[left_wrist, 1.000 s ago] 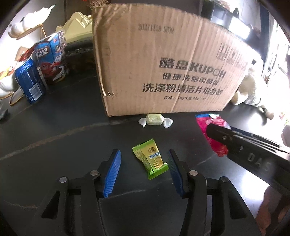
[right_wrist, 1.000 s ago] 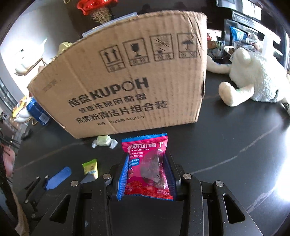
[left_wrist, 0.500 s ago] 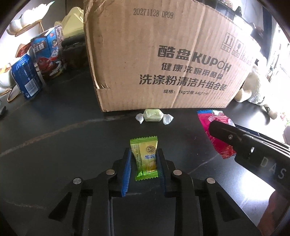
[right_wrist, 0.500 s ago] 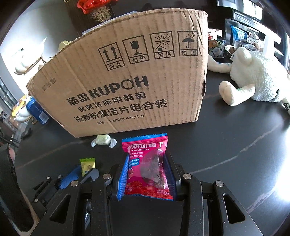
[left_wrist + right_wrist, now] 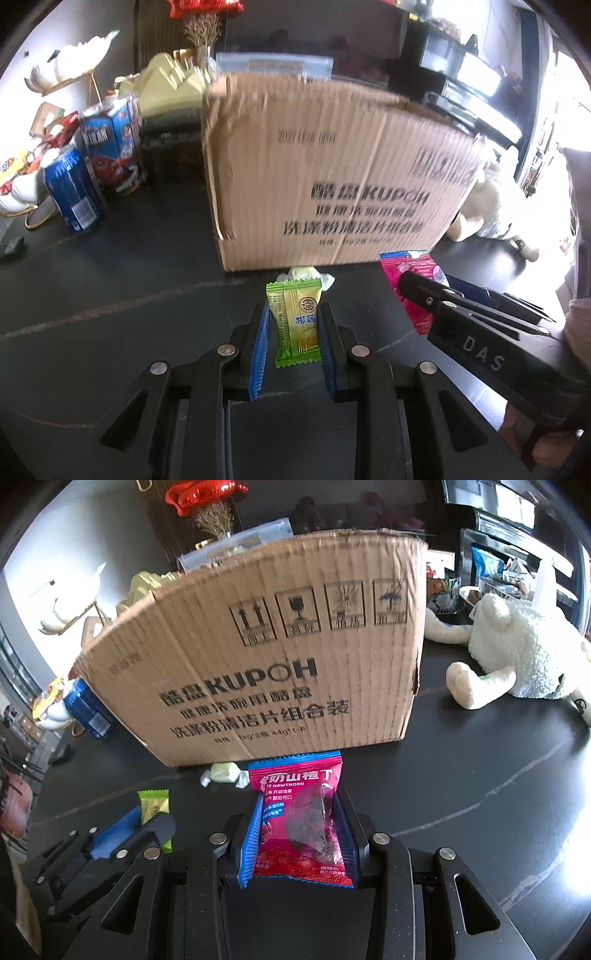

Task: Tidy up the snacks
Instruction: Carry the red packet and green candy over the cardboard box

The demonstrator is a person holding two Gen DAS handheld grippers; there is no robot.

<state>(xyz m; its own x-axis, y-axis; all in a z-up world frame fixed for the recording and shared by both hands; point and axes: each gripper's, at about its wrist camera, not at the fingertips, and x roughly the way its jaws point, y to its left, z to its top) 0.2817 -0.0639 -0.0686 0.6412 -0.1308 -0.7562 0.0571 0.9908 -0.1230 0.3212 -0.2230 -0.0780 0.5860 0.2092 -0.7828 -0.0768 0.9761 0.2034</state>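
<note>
Between the jaws of the left gripper [image 5: 293, 321] sits a glossy green foil candy [image 5: 295, 325]. Beyond them stands a matt, ribbed cardboard box [image 5: 332, 166] on a smooth dark table [image 5: 110, 295]; right of it, a fluffy cloth toy [image 5: 517, 653].

Setting: a home living room. Evidence: dark marble-veined table [image 5: 480, 775] carrying a white plush toy [image 5: 517, 661], shell-shaped ornamental dish [image 5: 70, 70] far left, red balloon [image 5: 199, 494] over dried flowers [image 5: 216, 520], snack cartons [image 5: 114, 147].

There were three wrapped snacks: one green packet [image 5: 296, 326], one pink hawthorn packet [image 5: 301, 819], one pale twist-wrapped candy [image 5: 223, 772]. One cardboard box [image 5: 280, 664], one blue can [image 5: 72, 192], one milk carton [image 5: 114, 147] and one plush toy [image 5: 517, 657] were there too.
</note>
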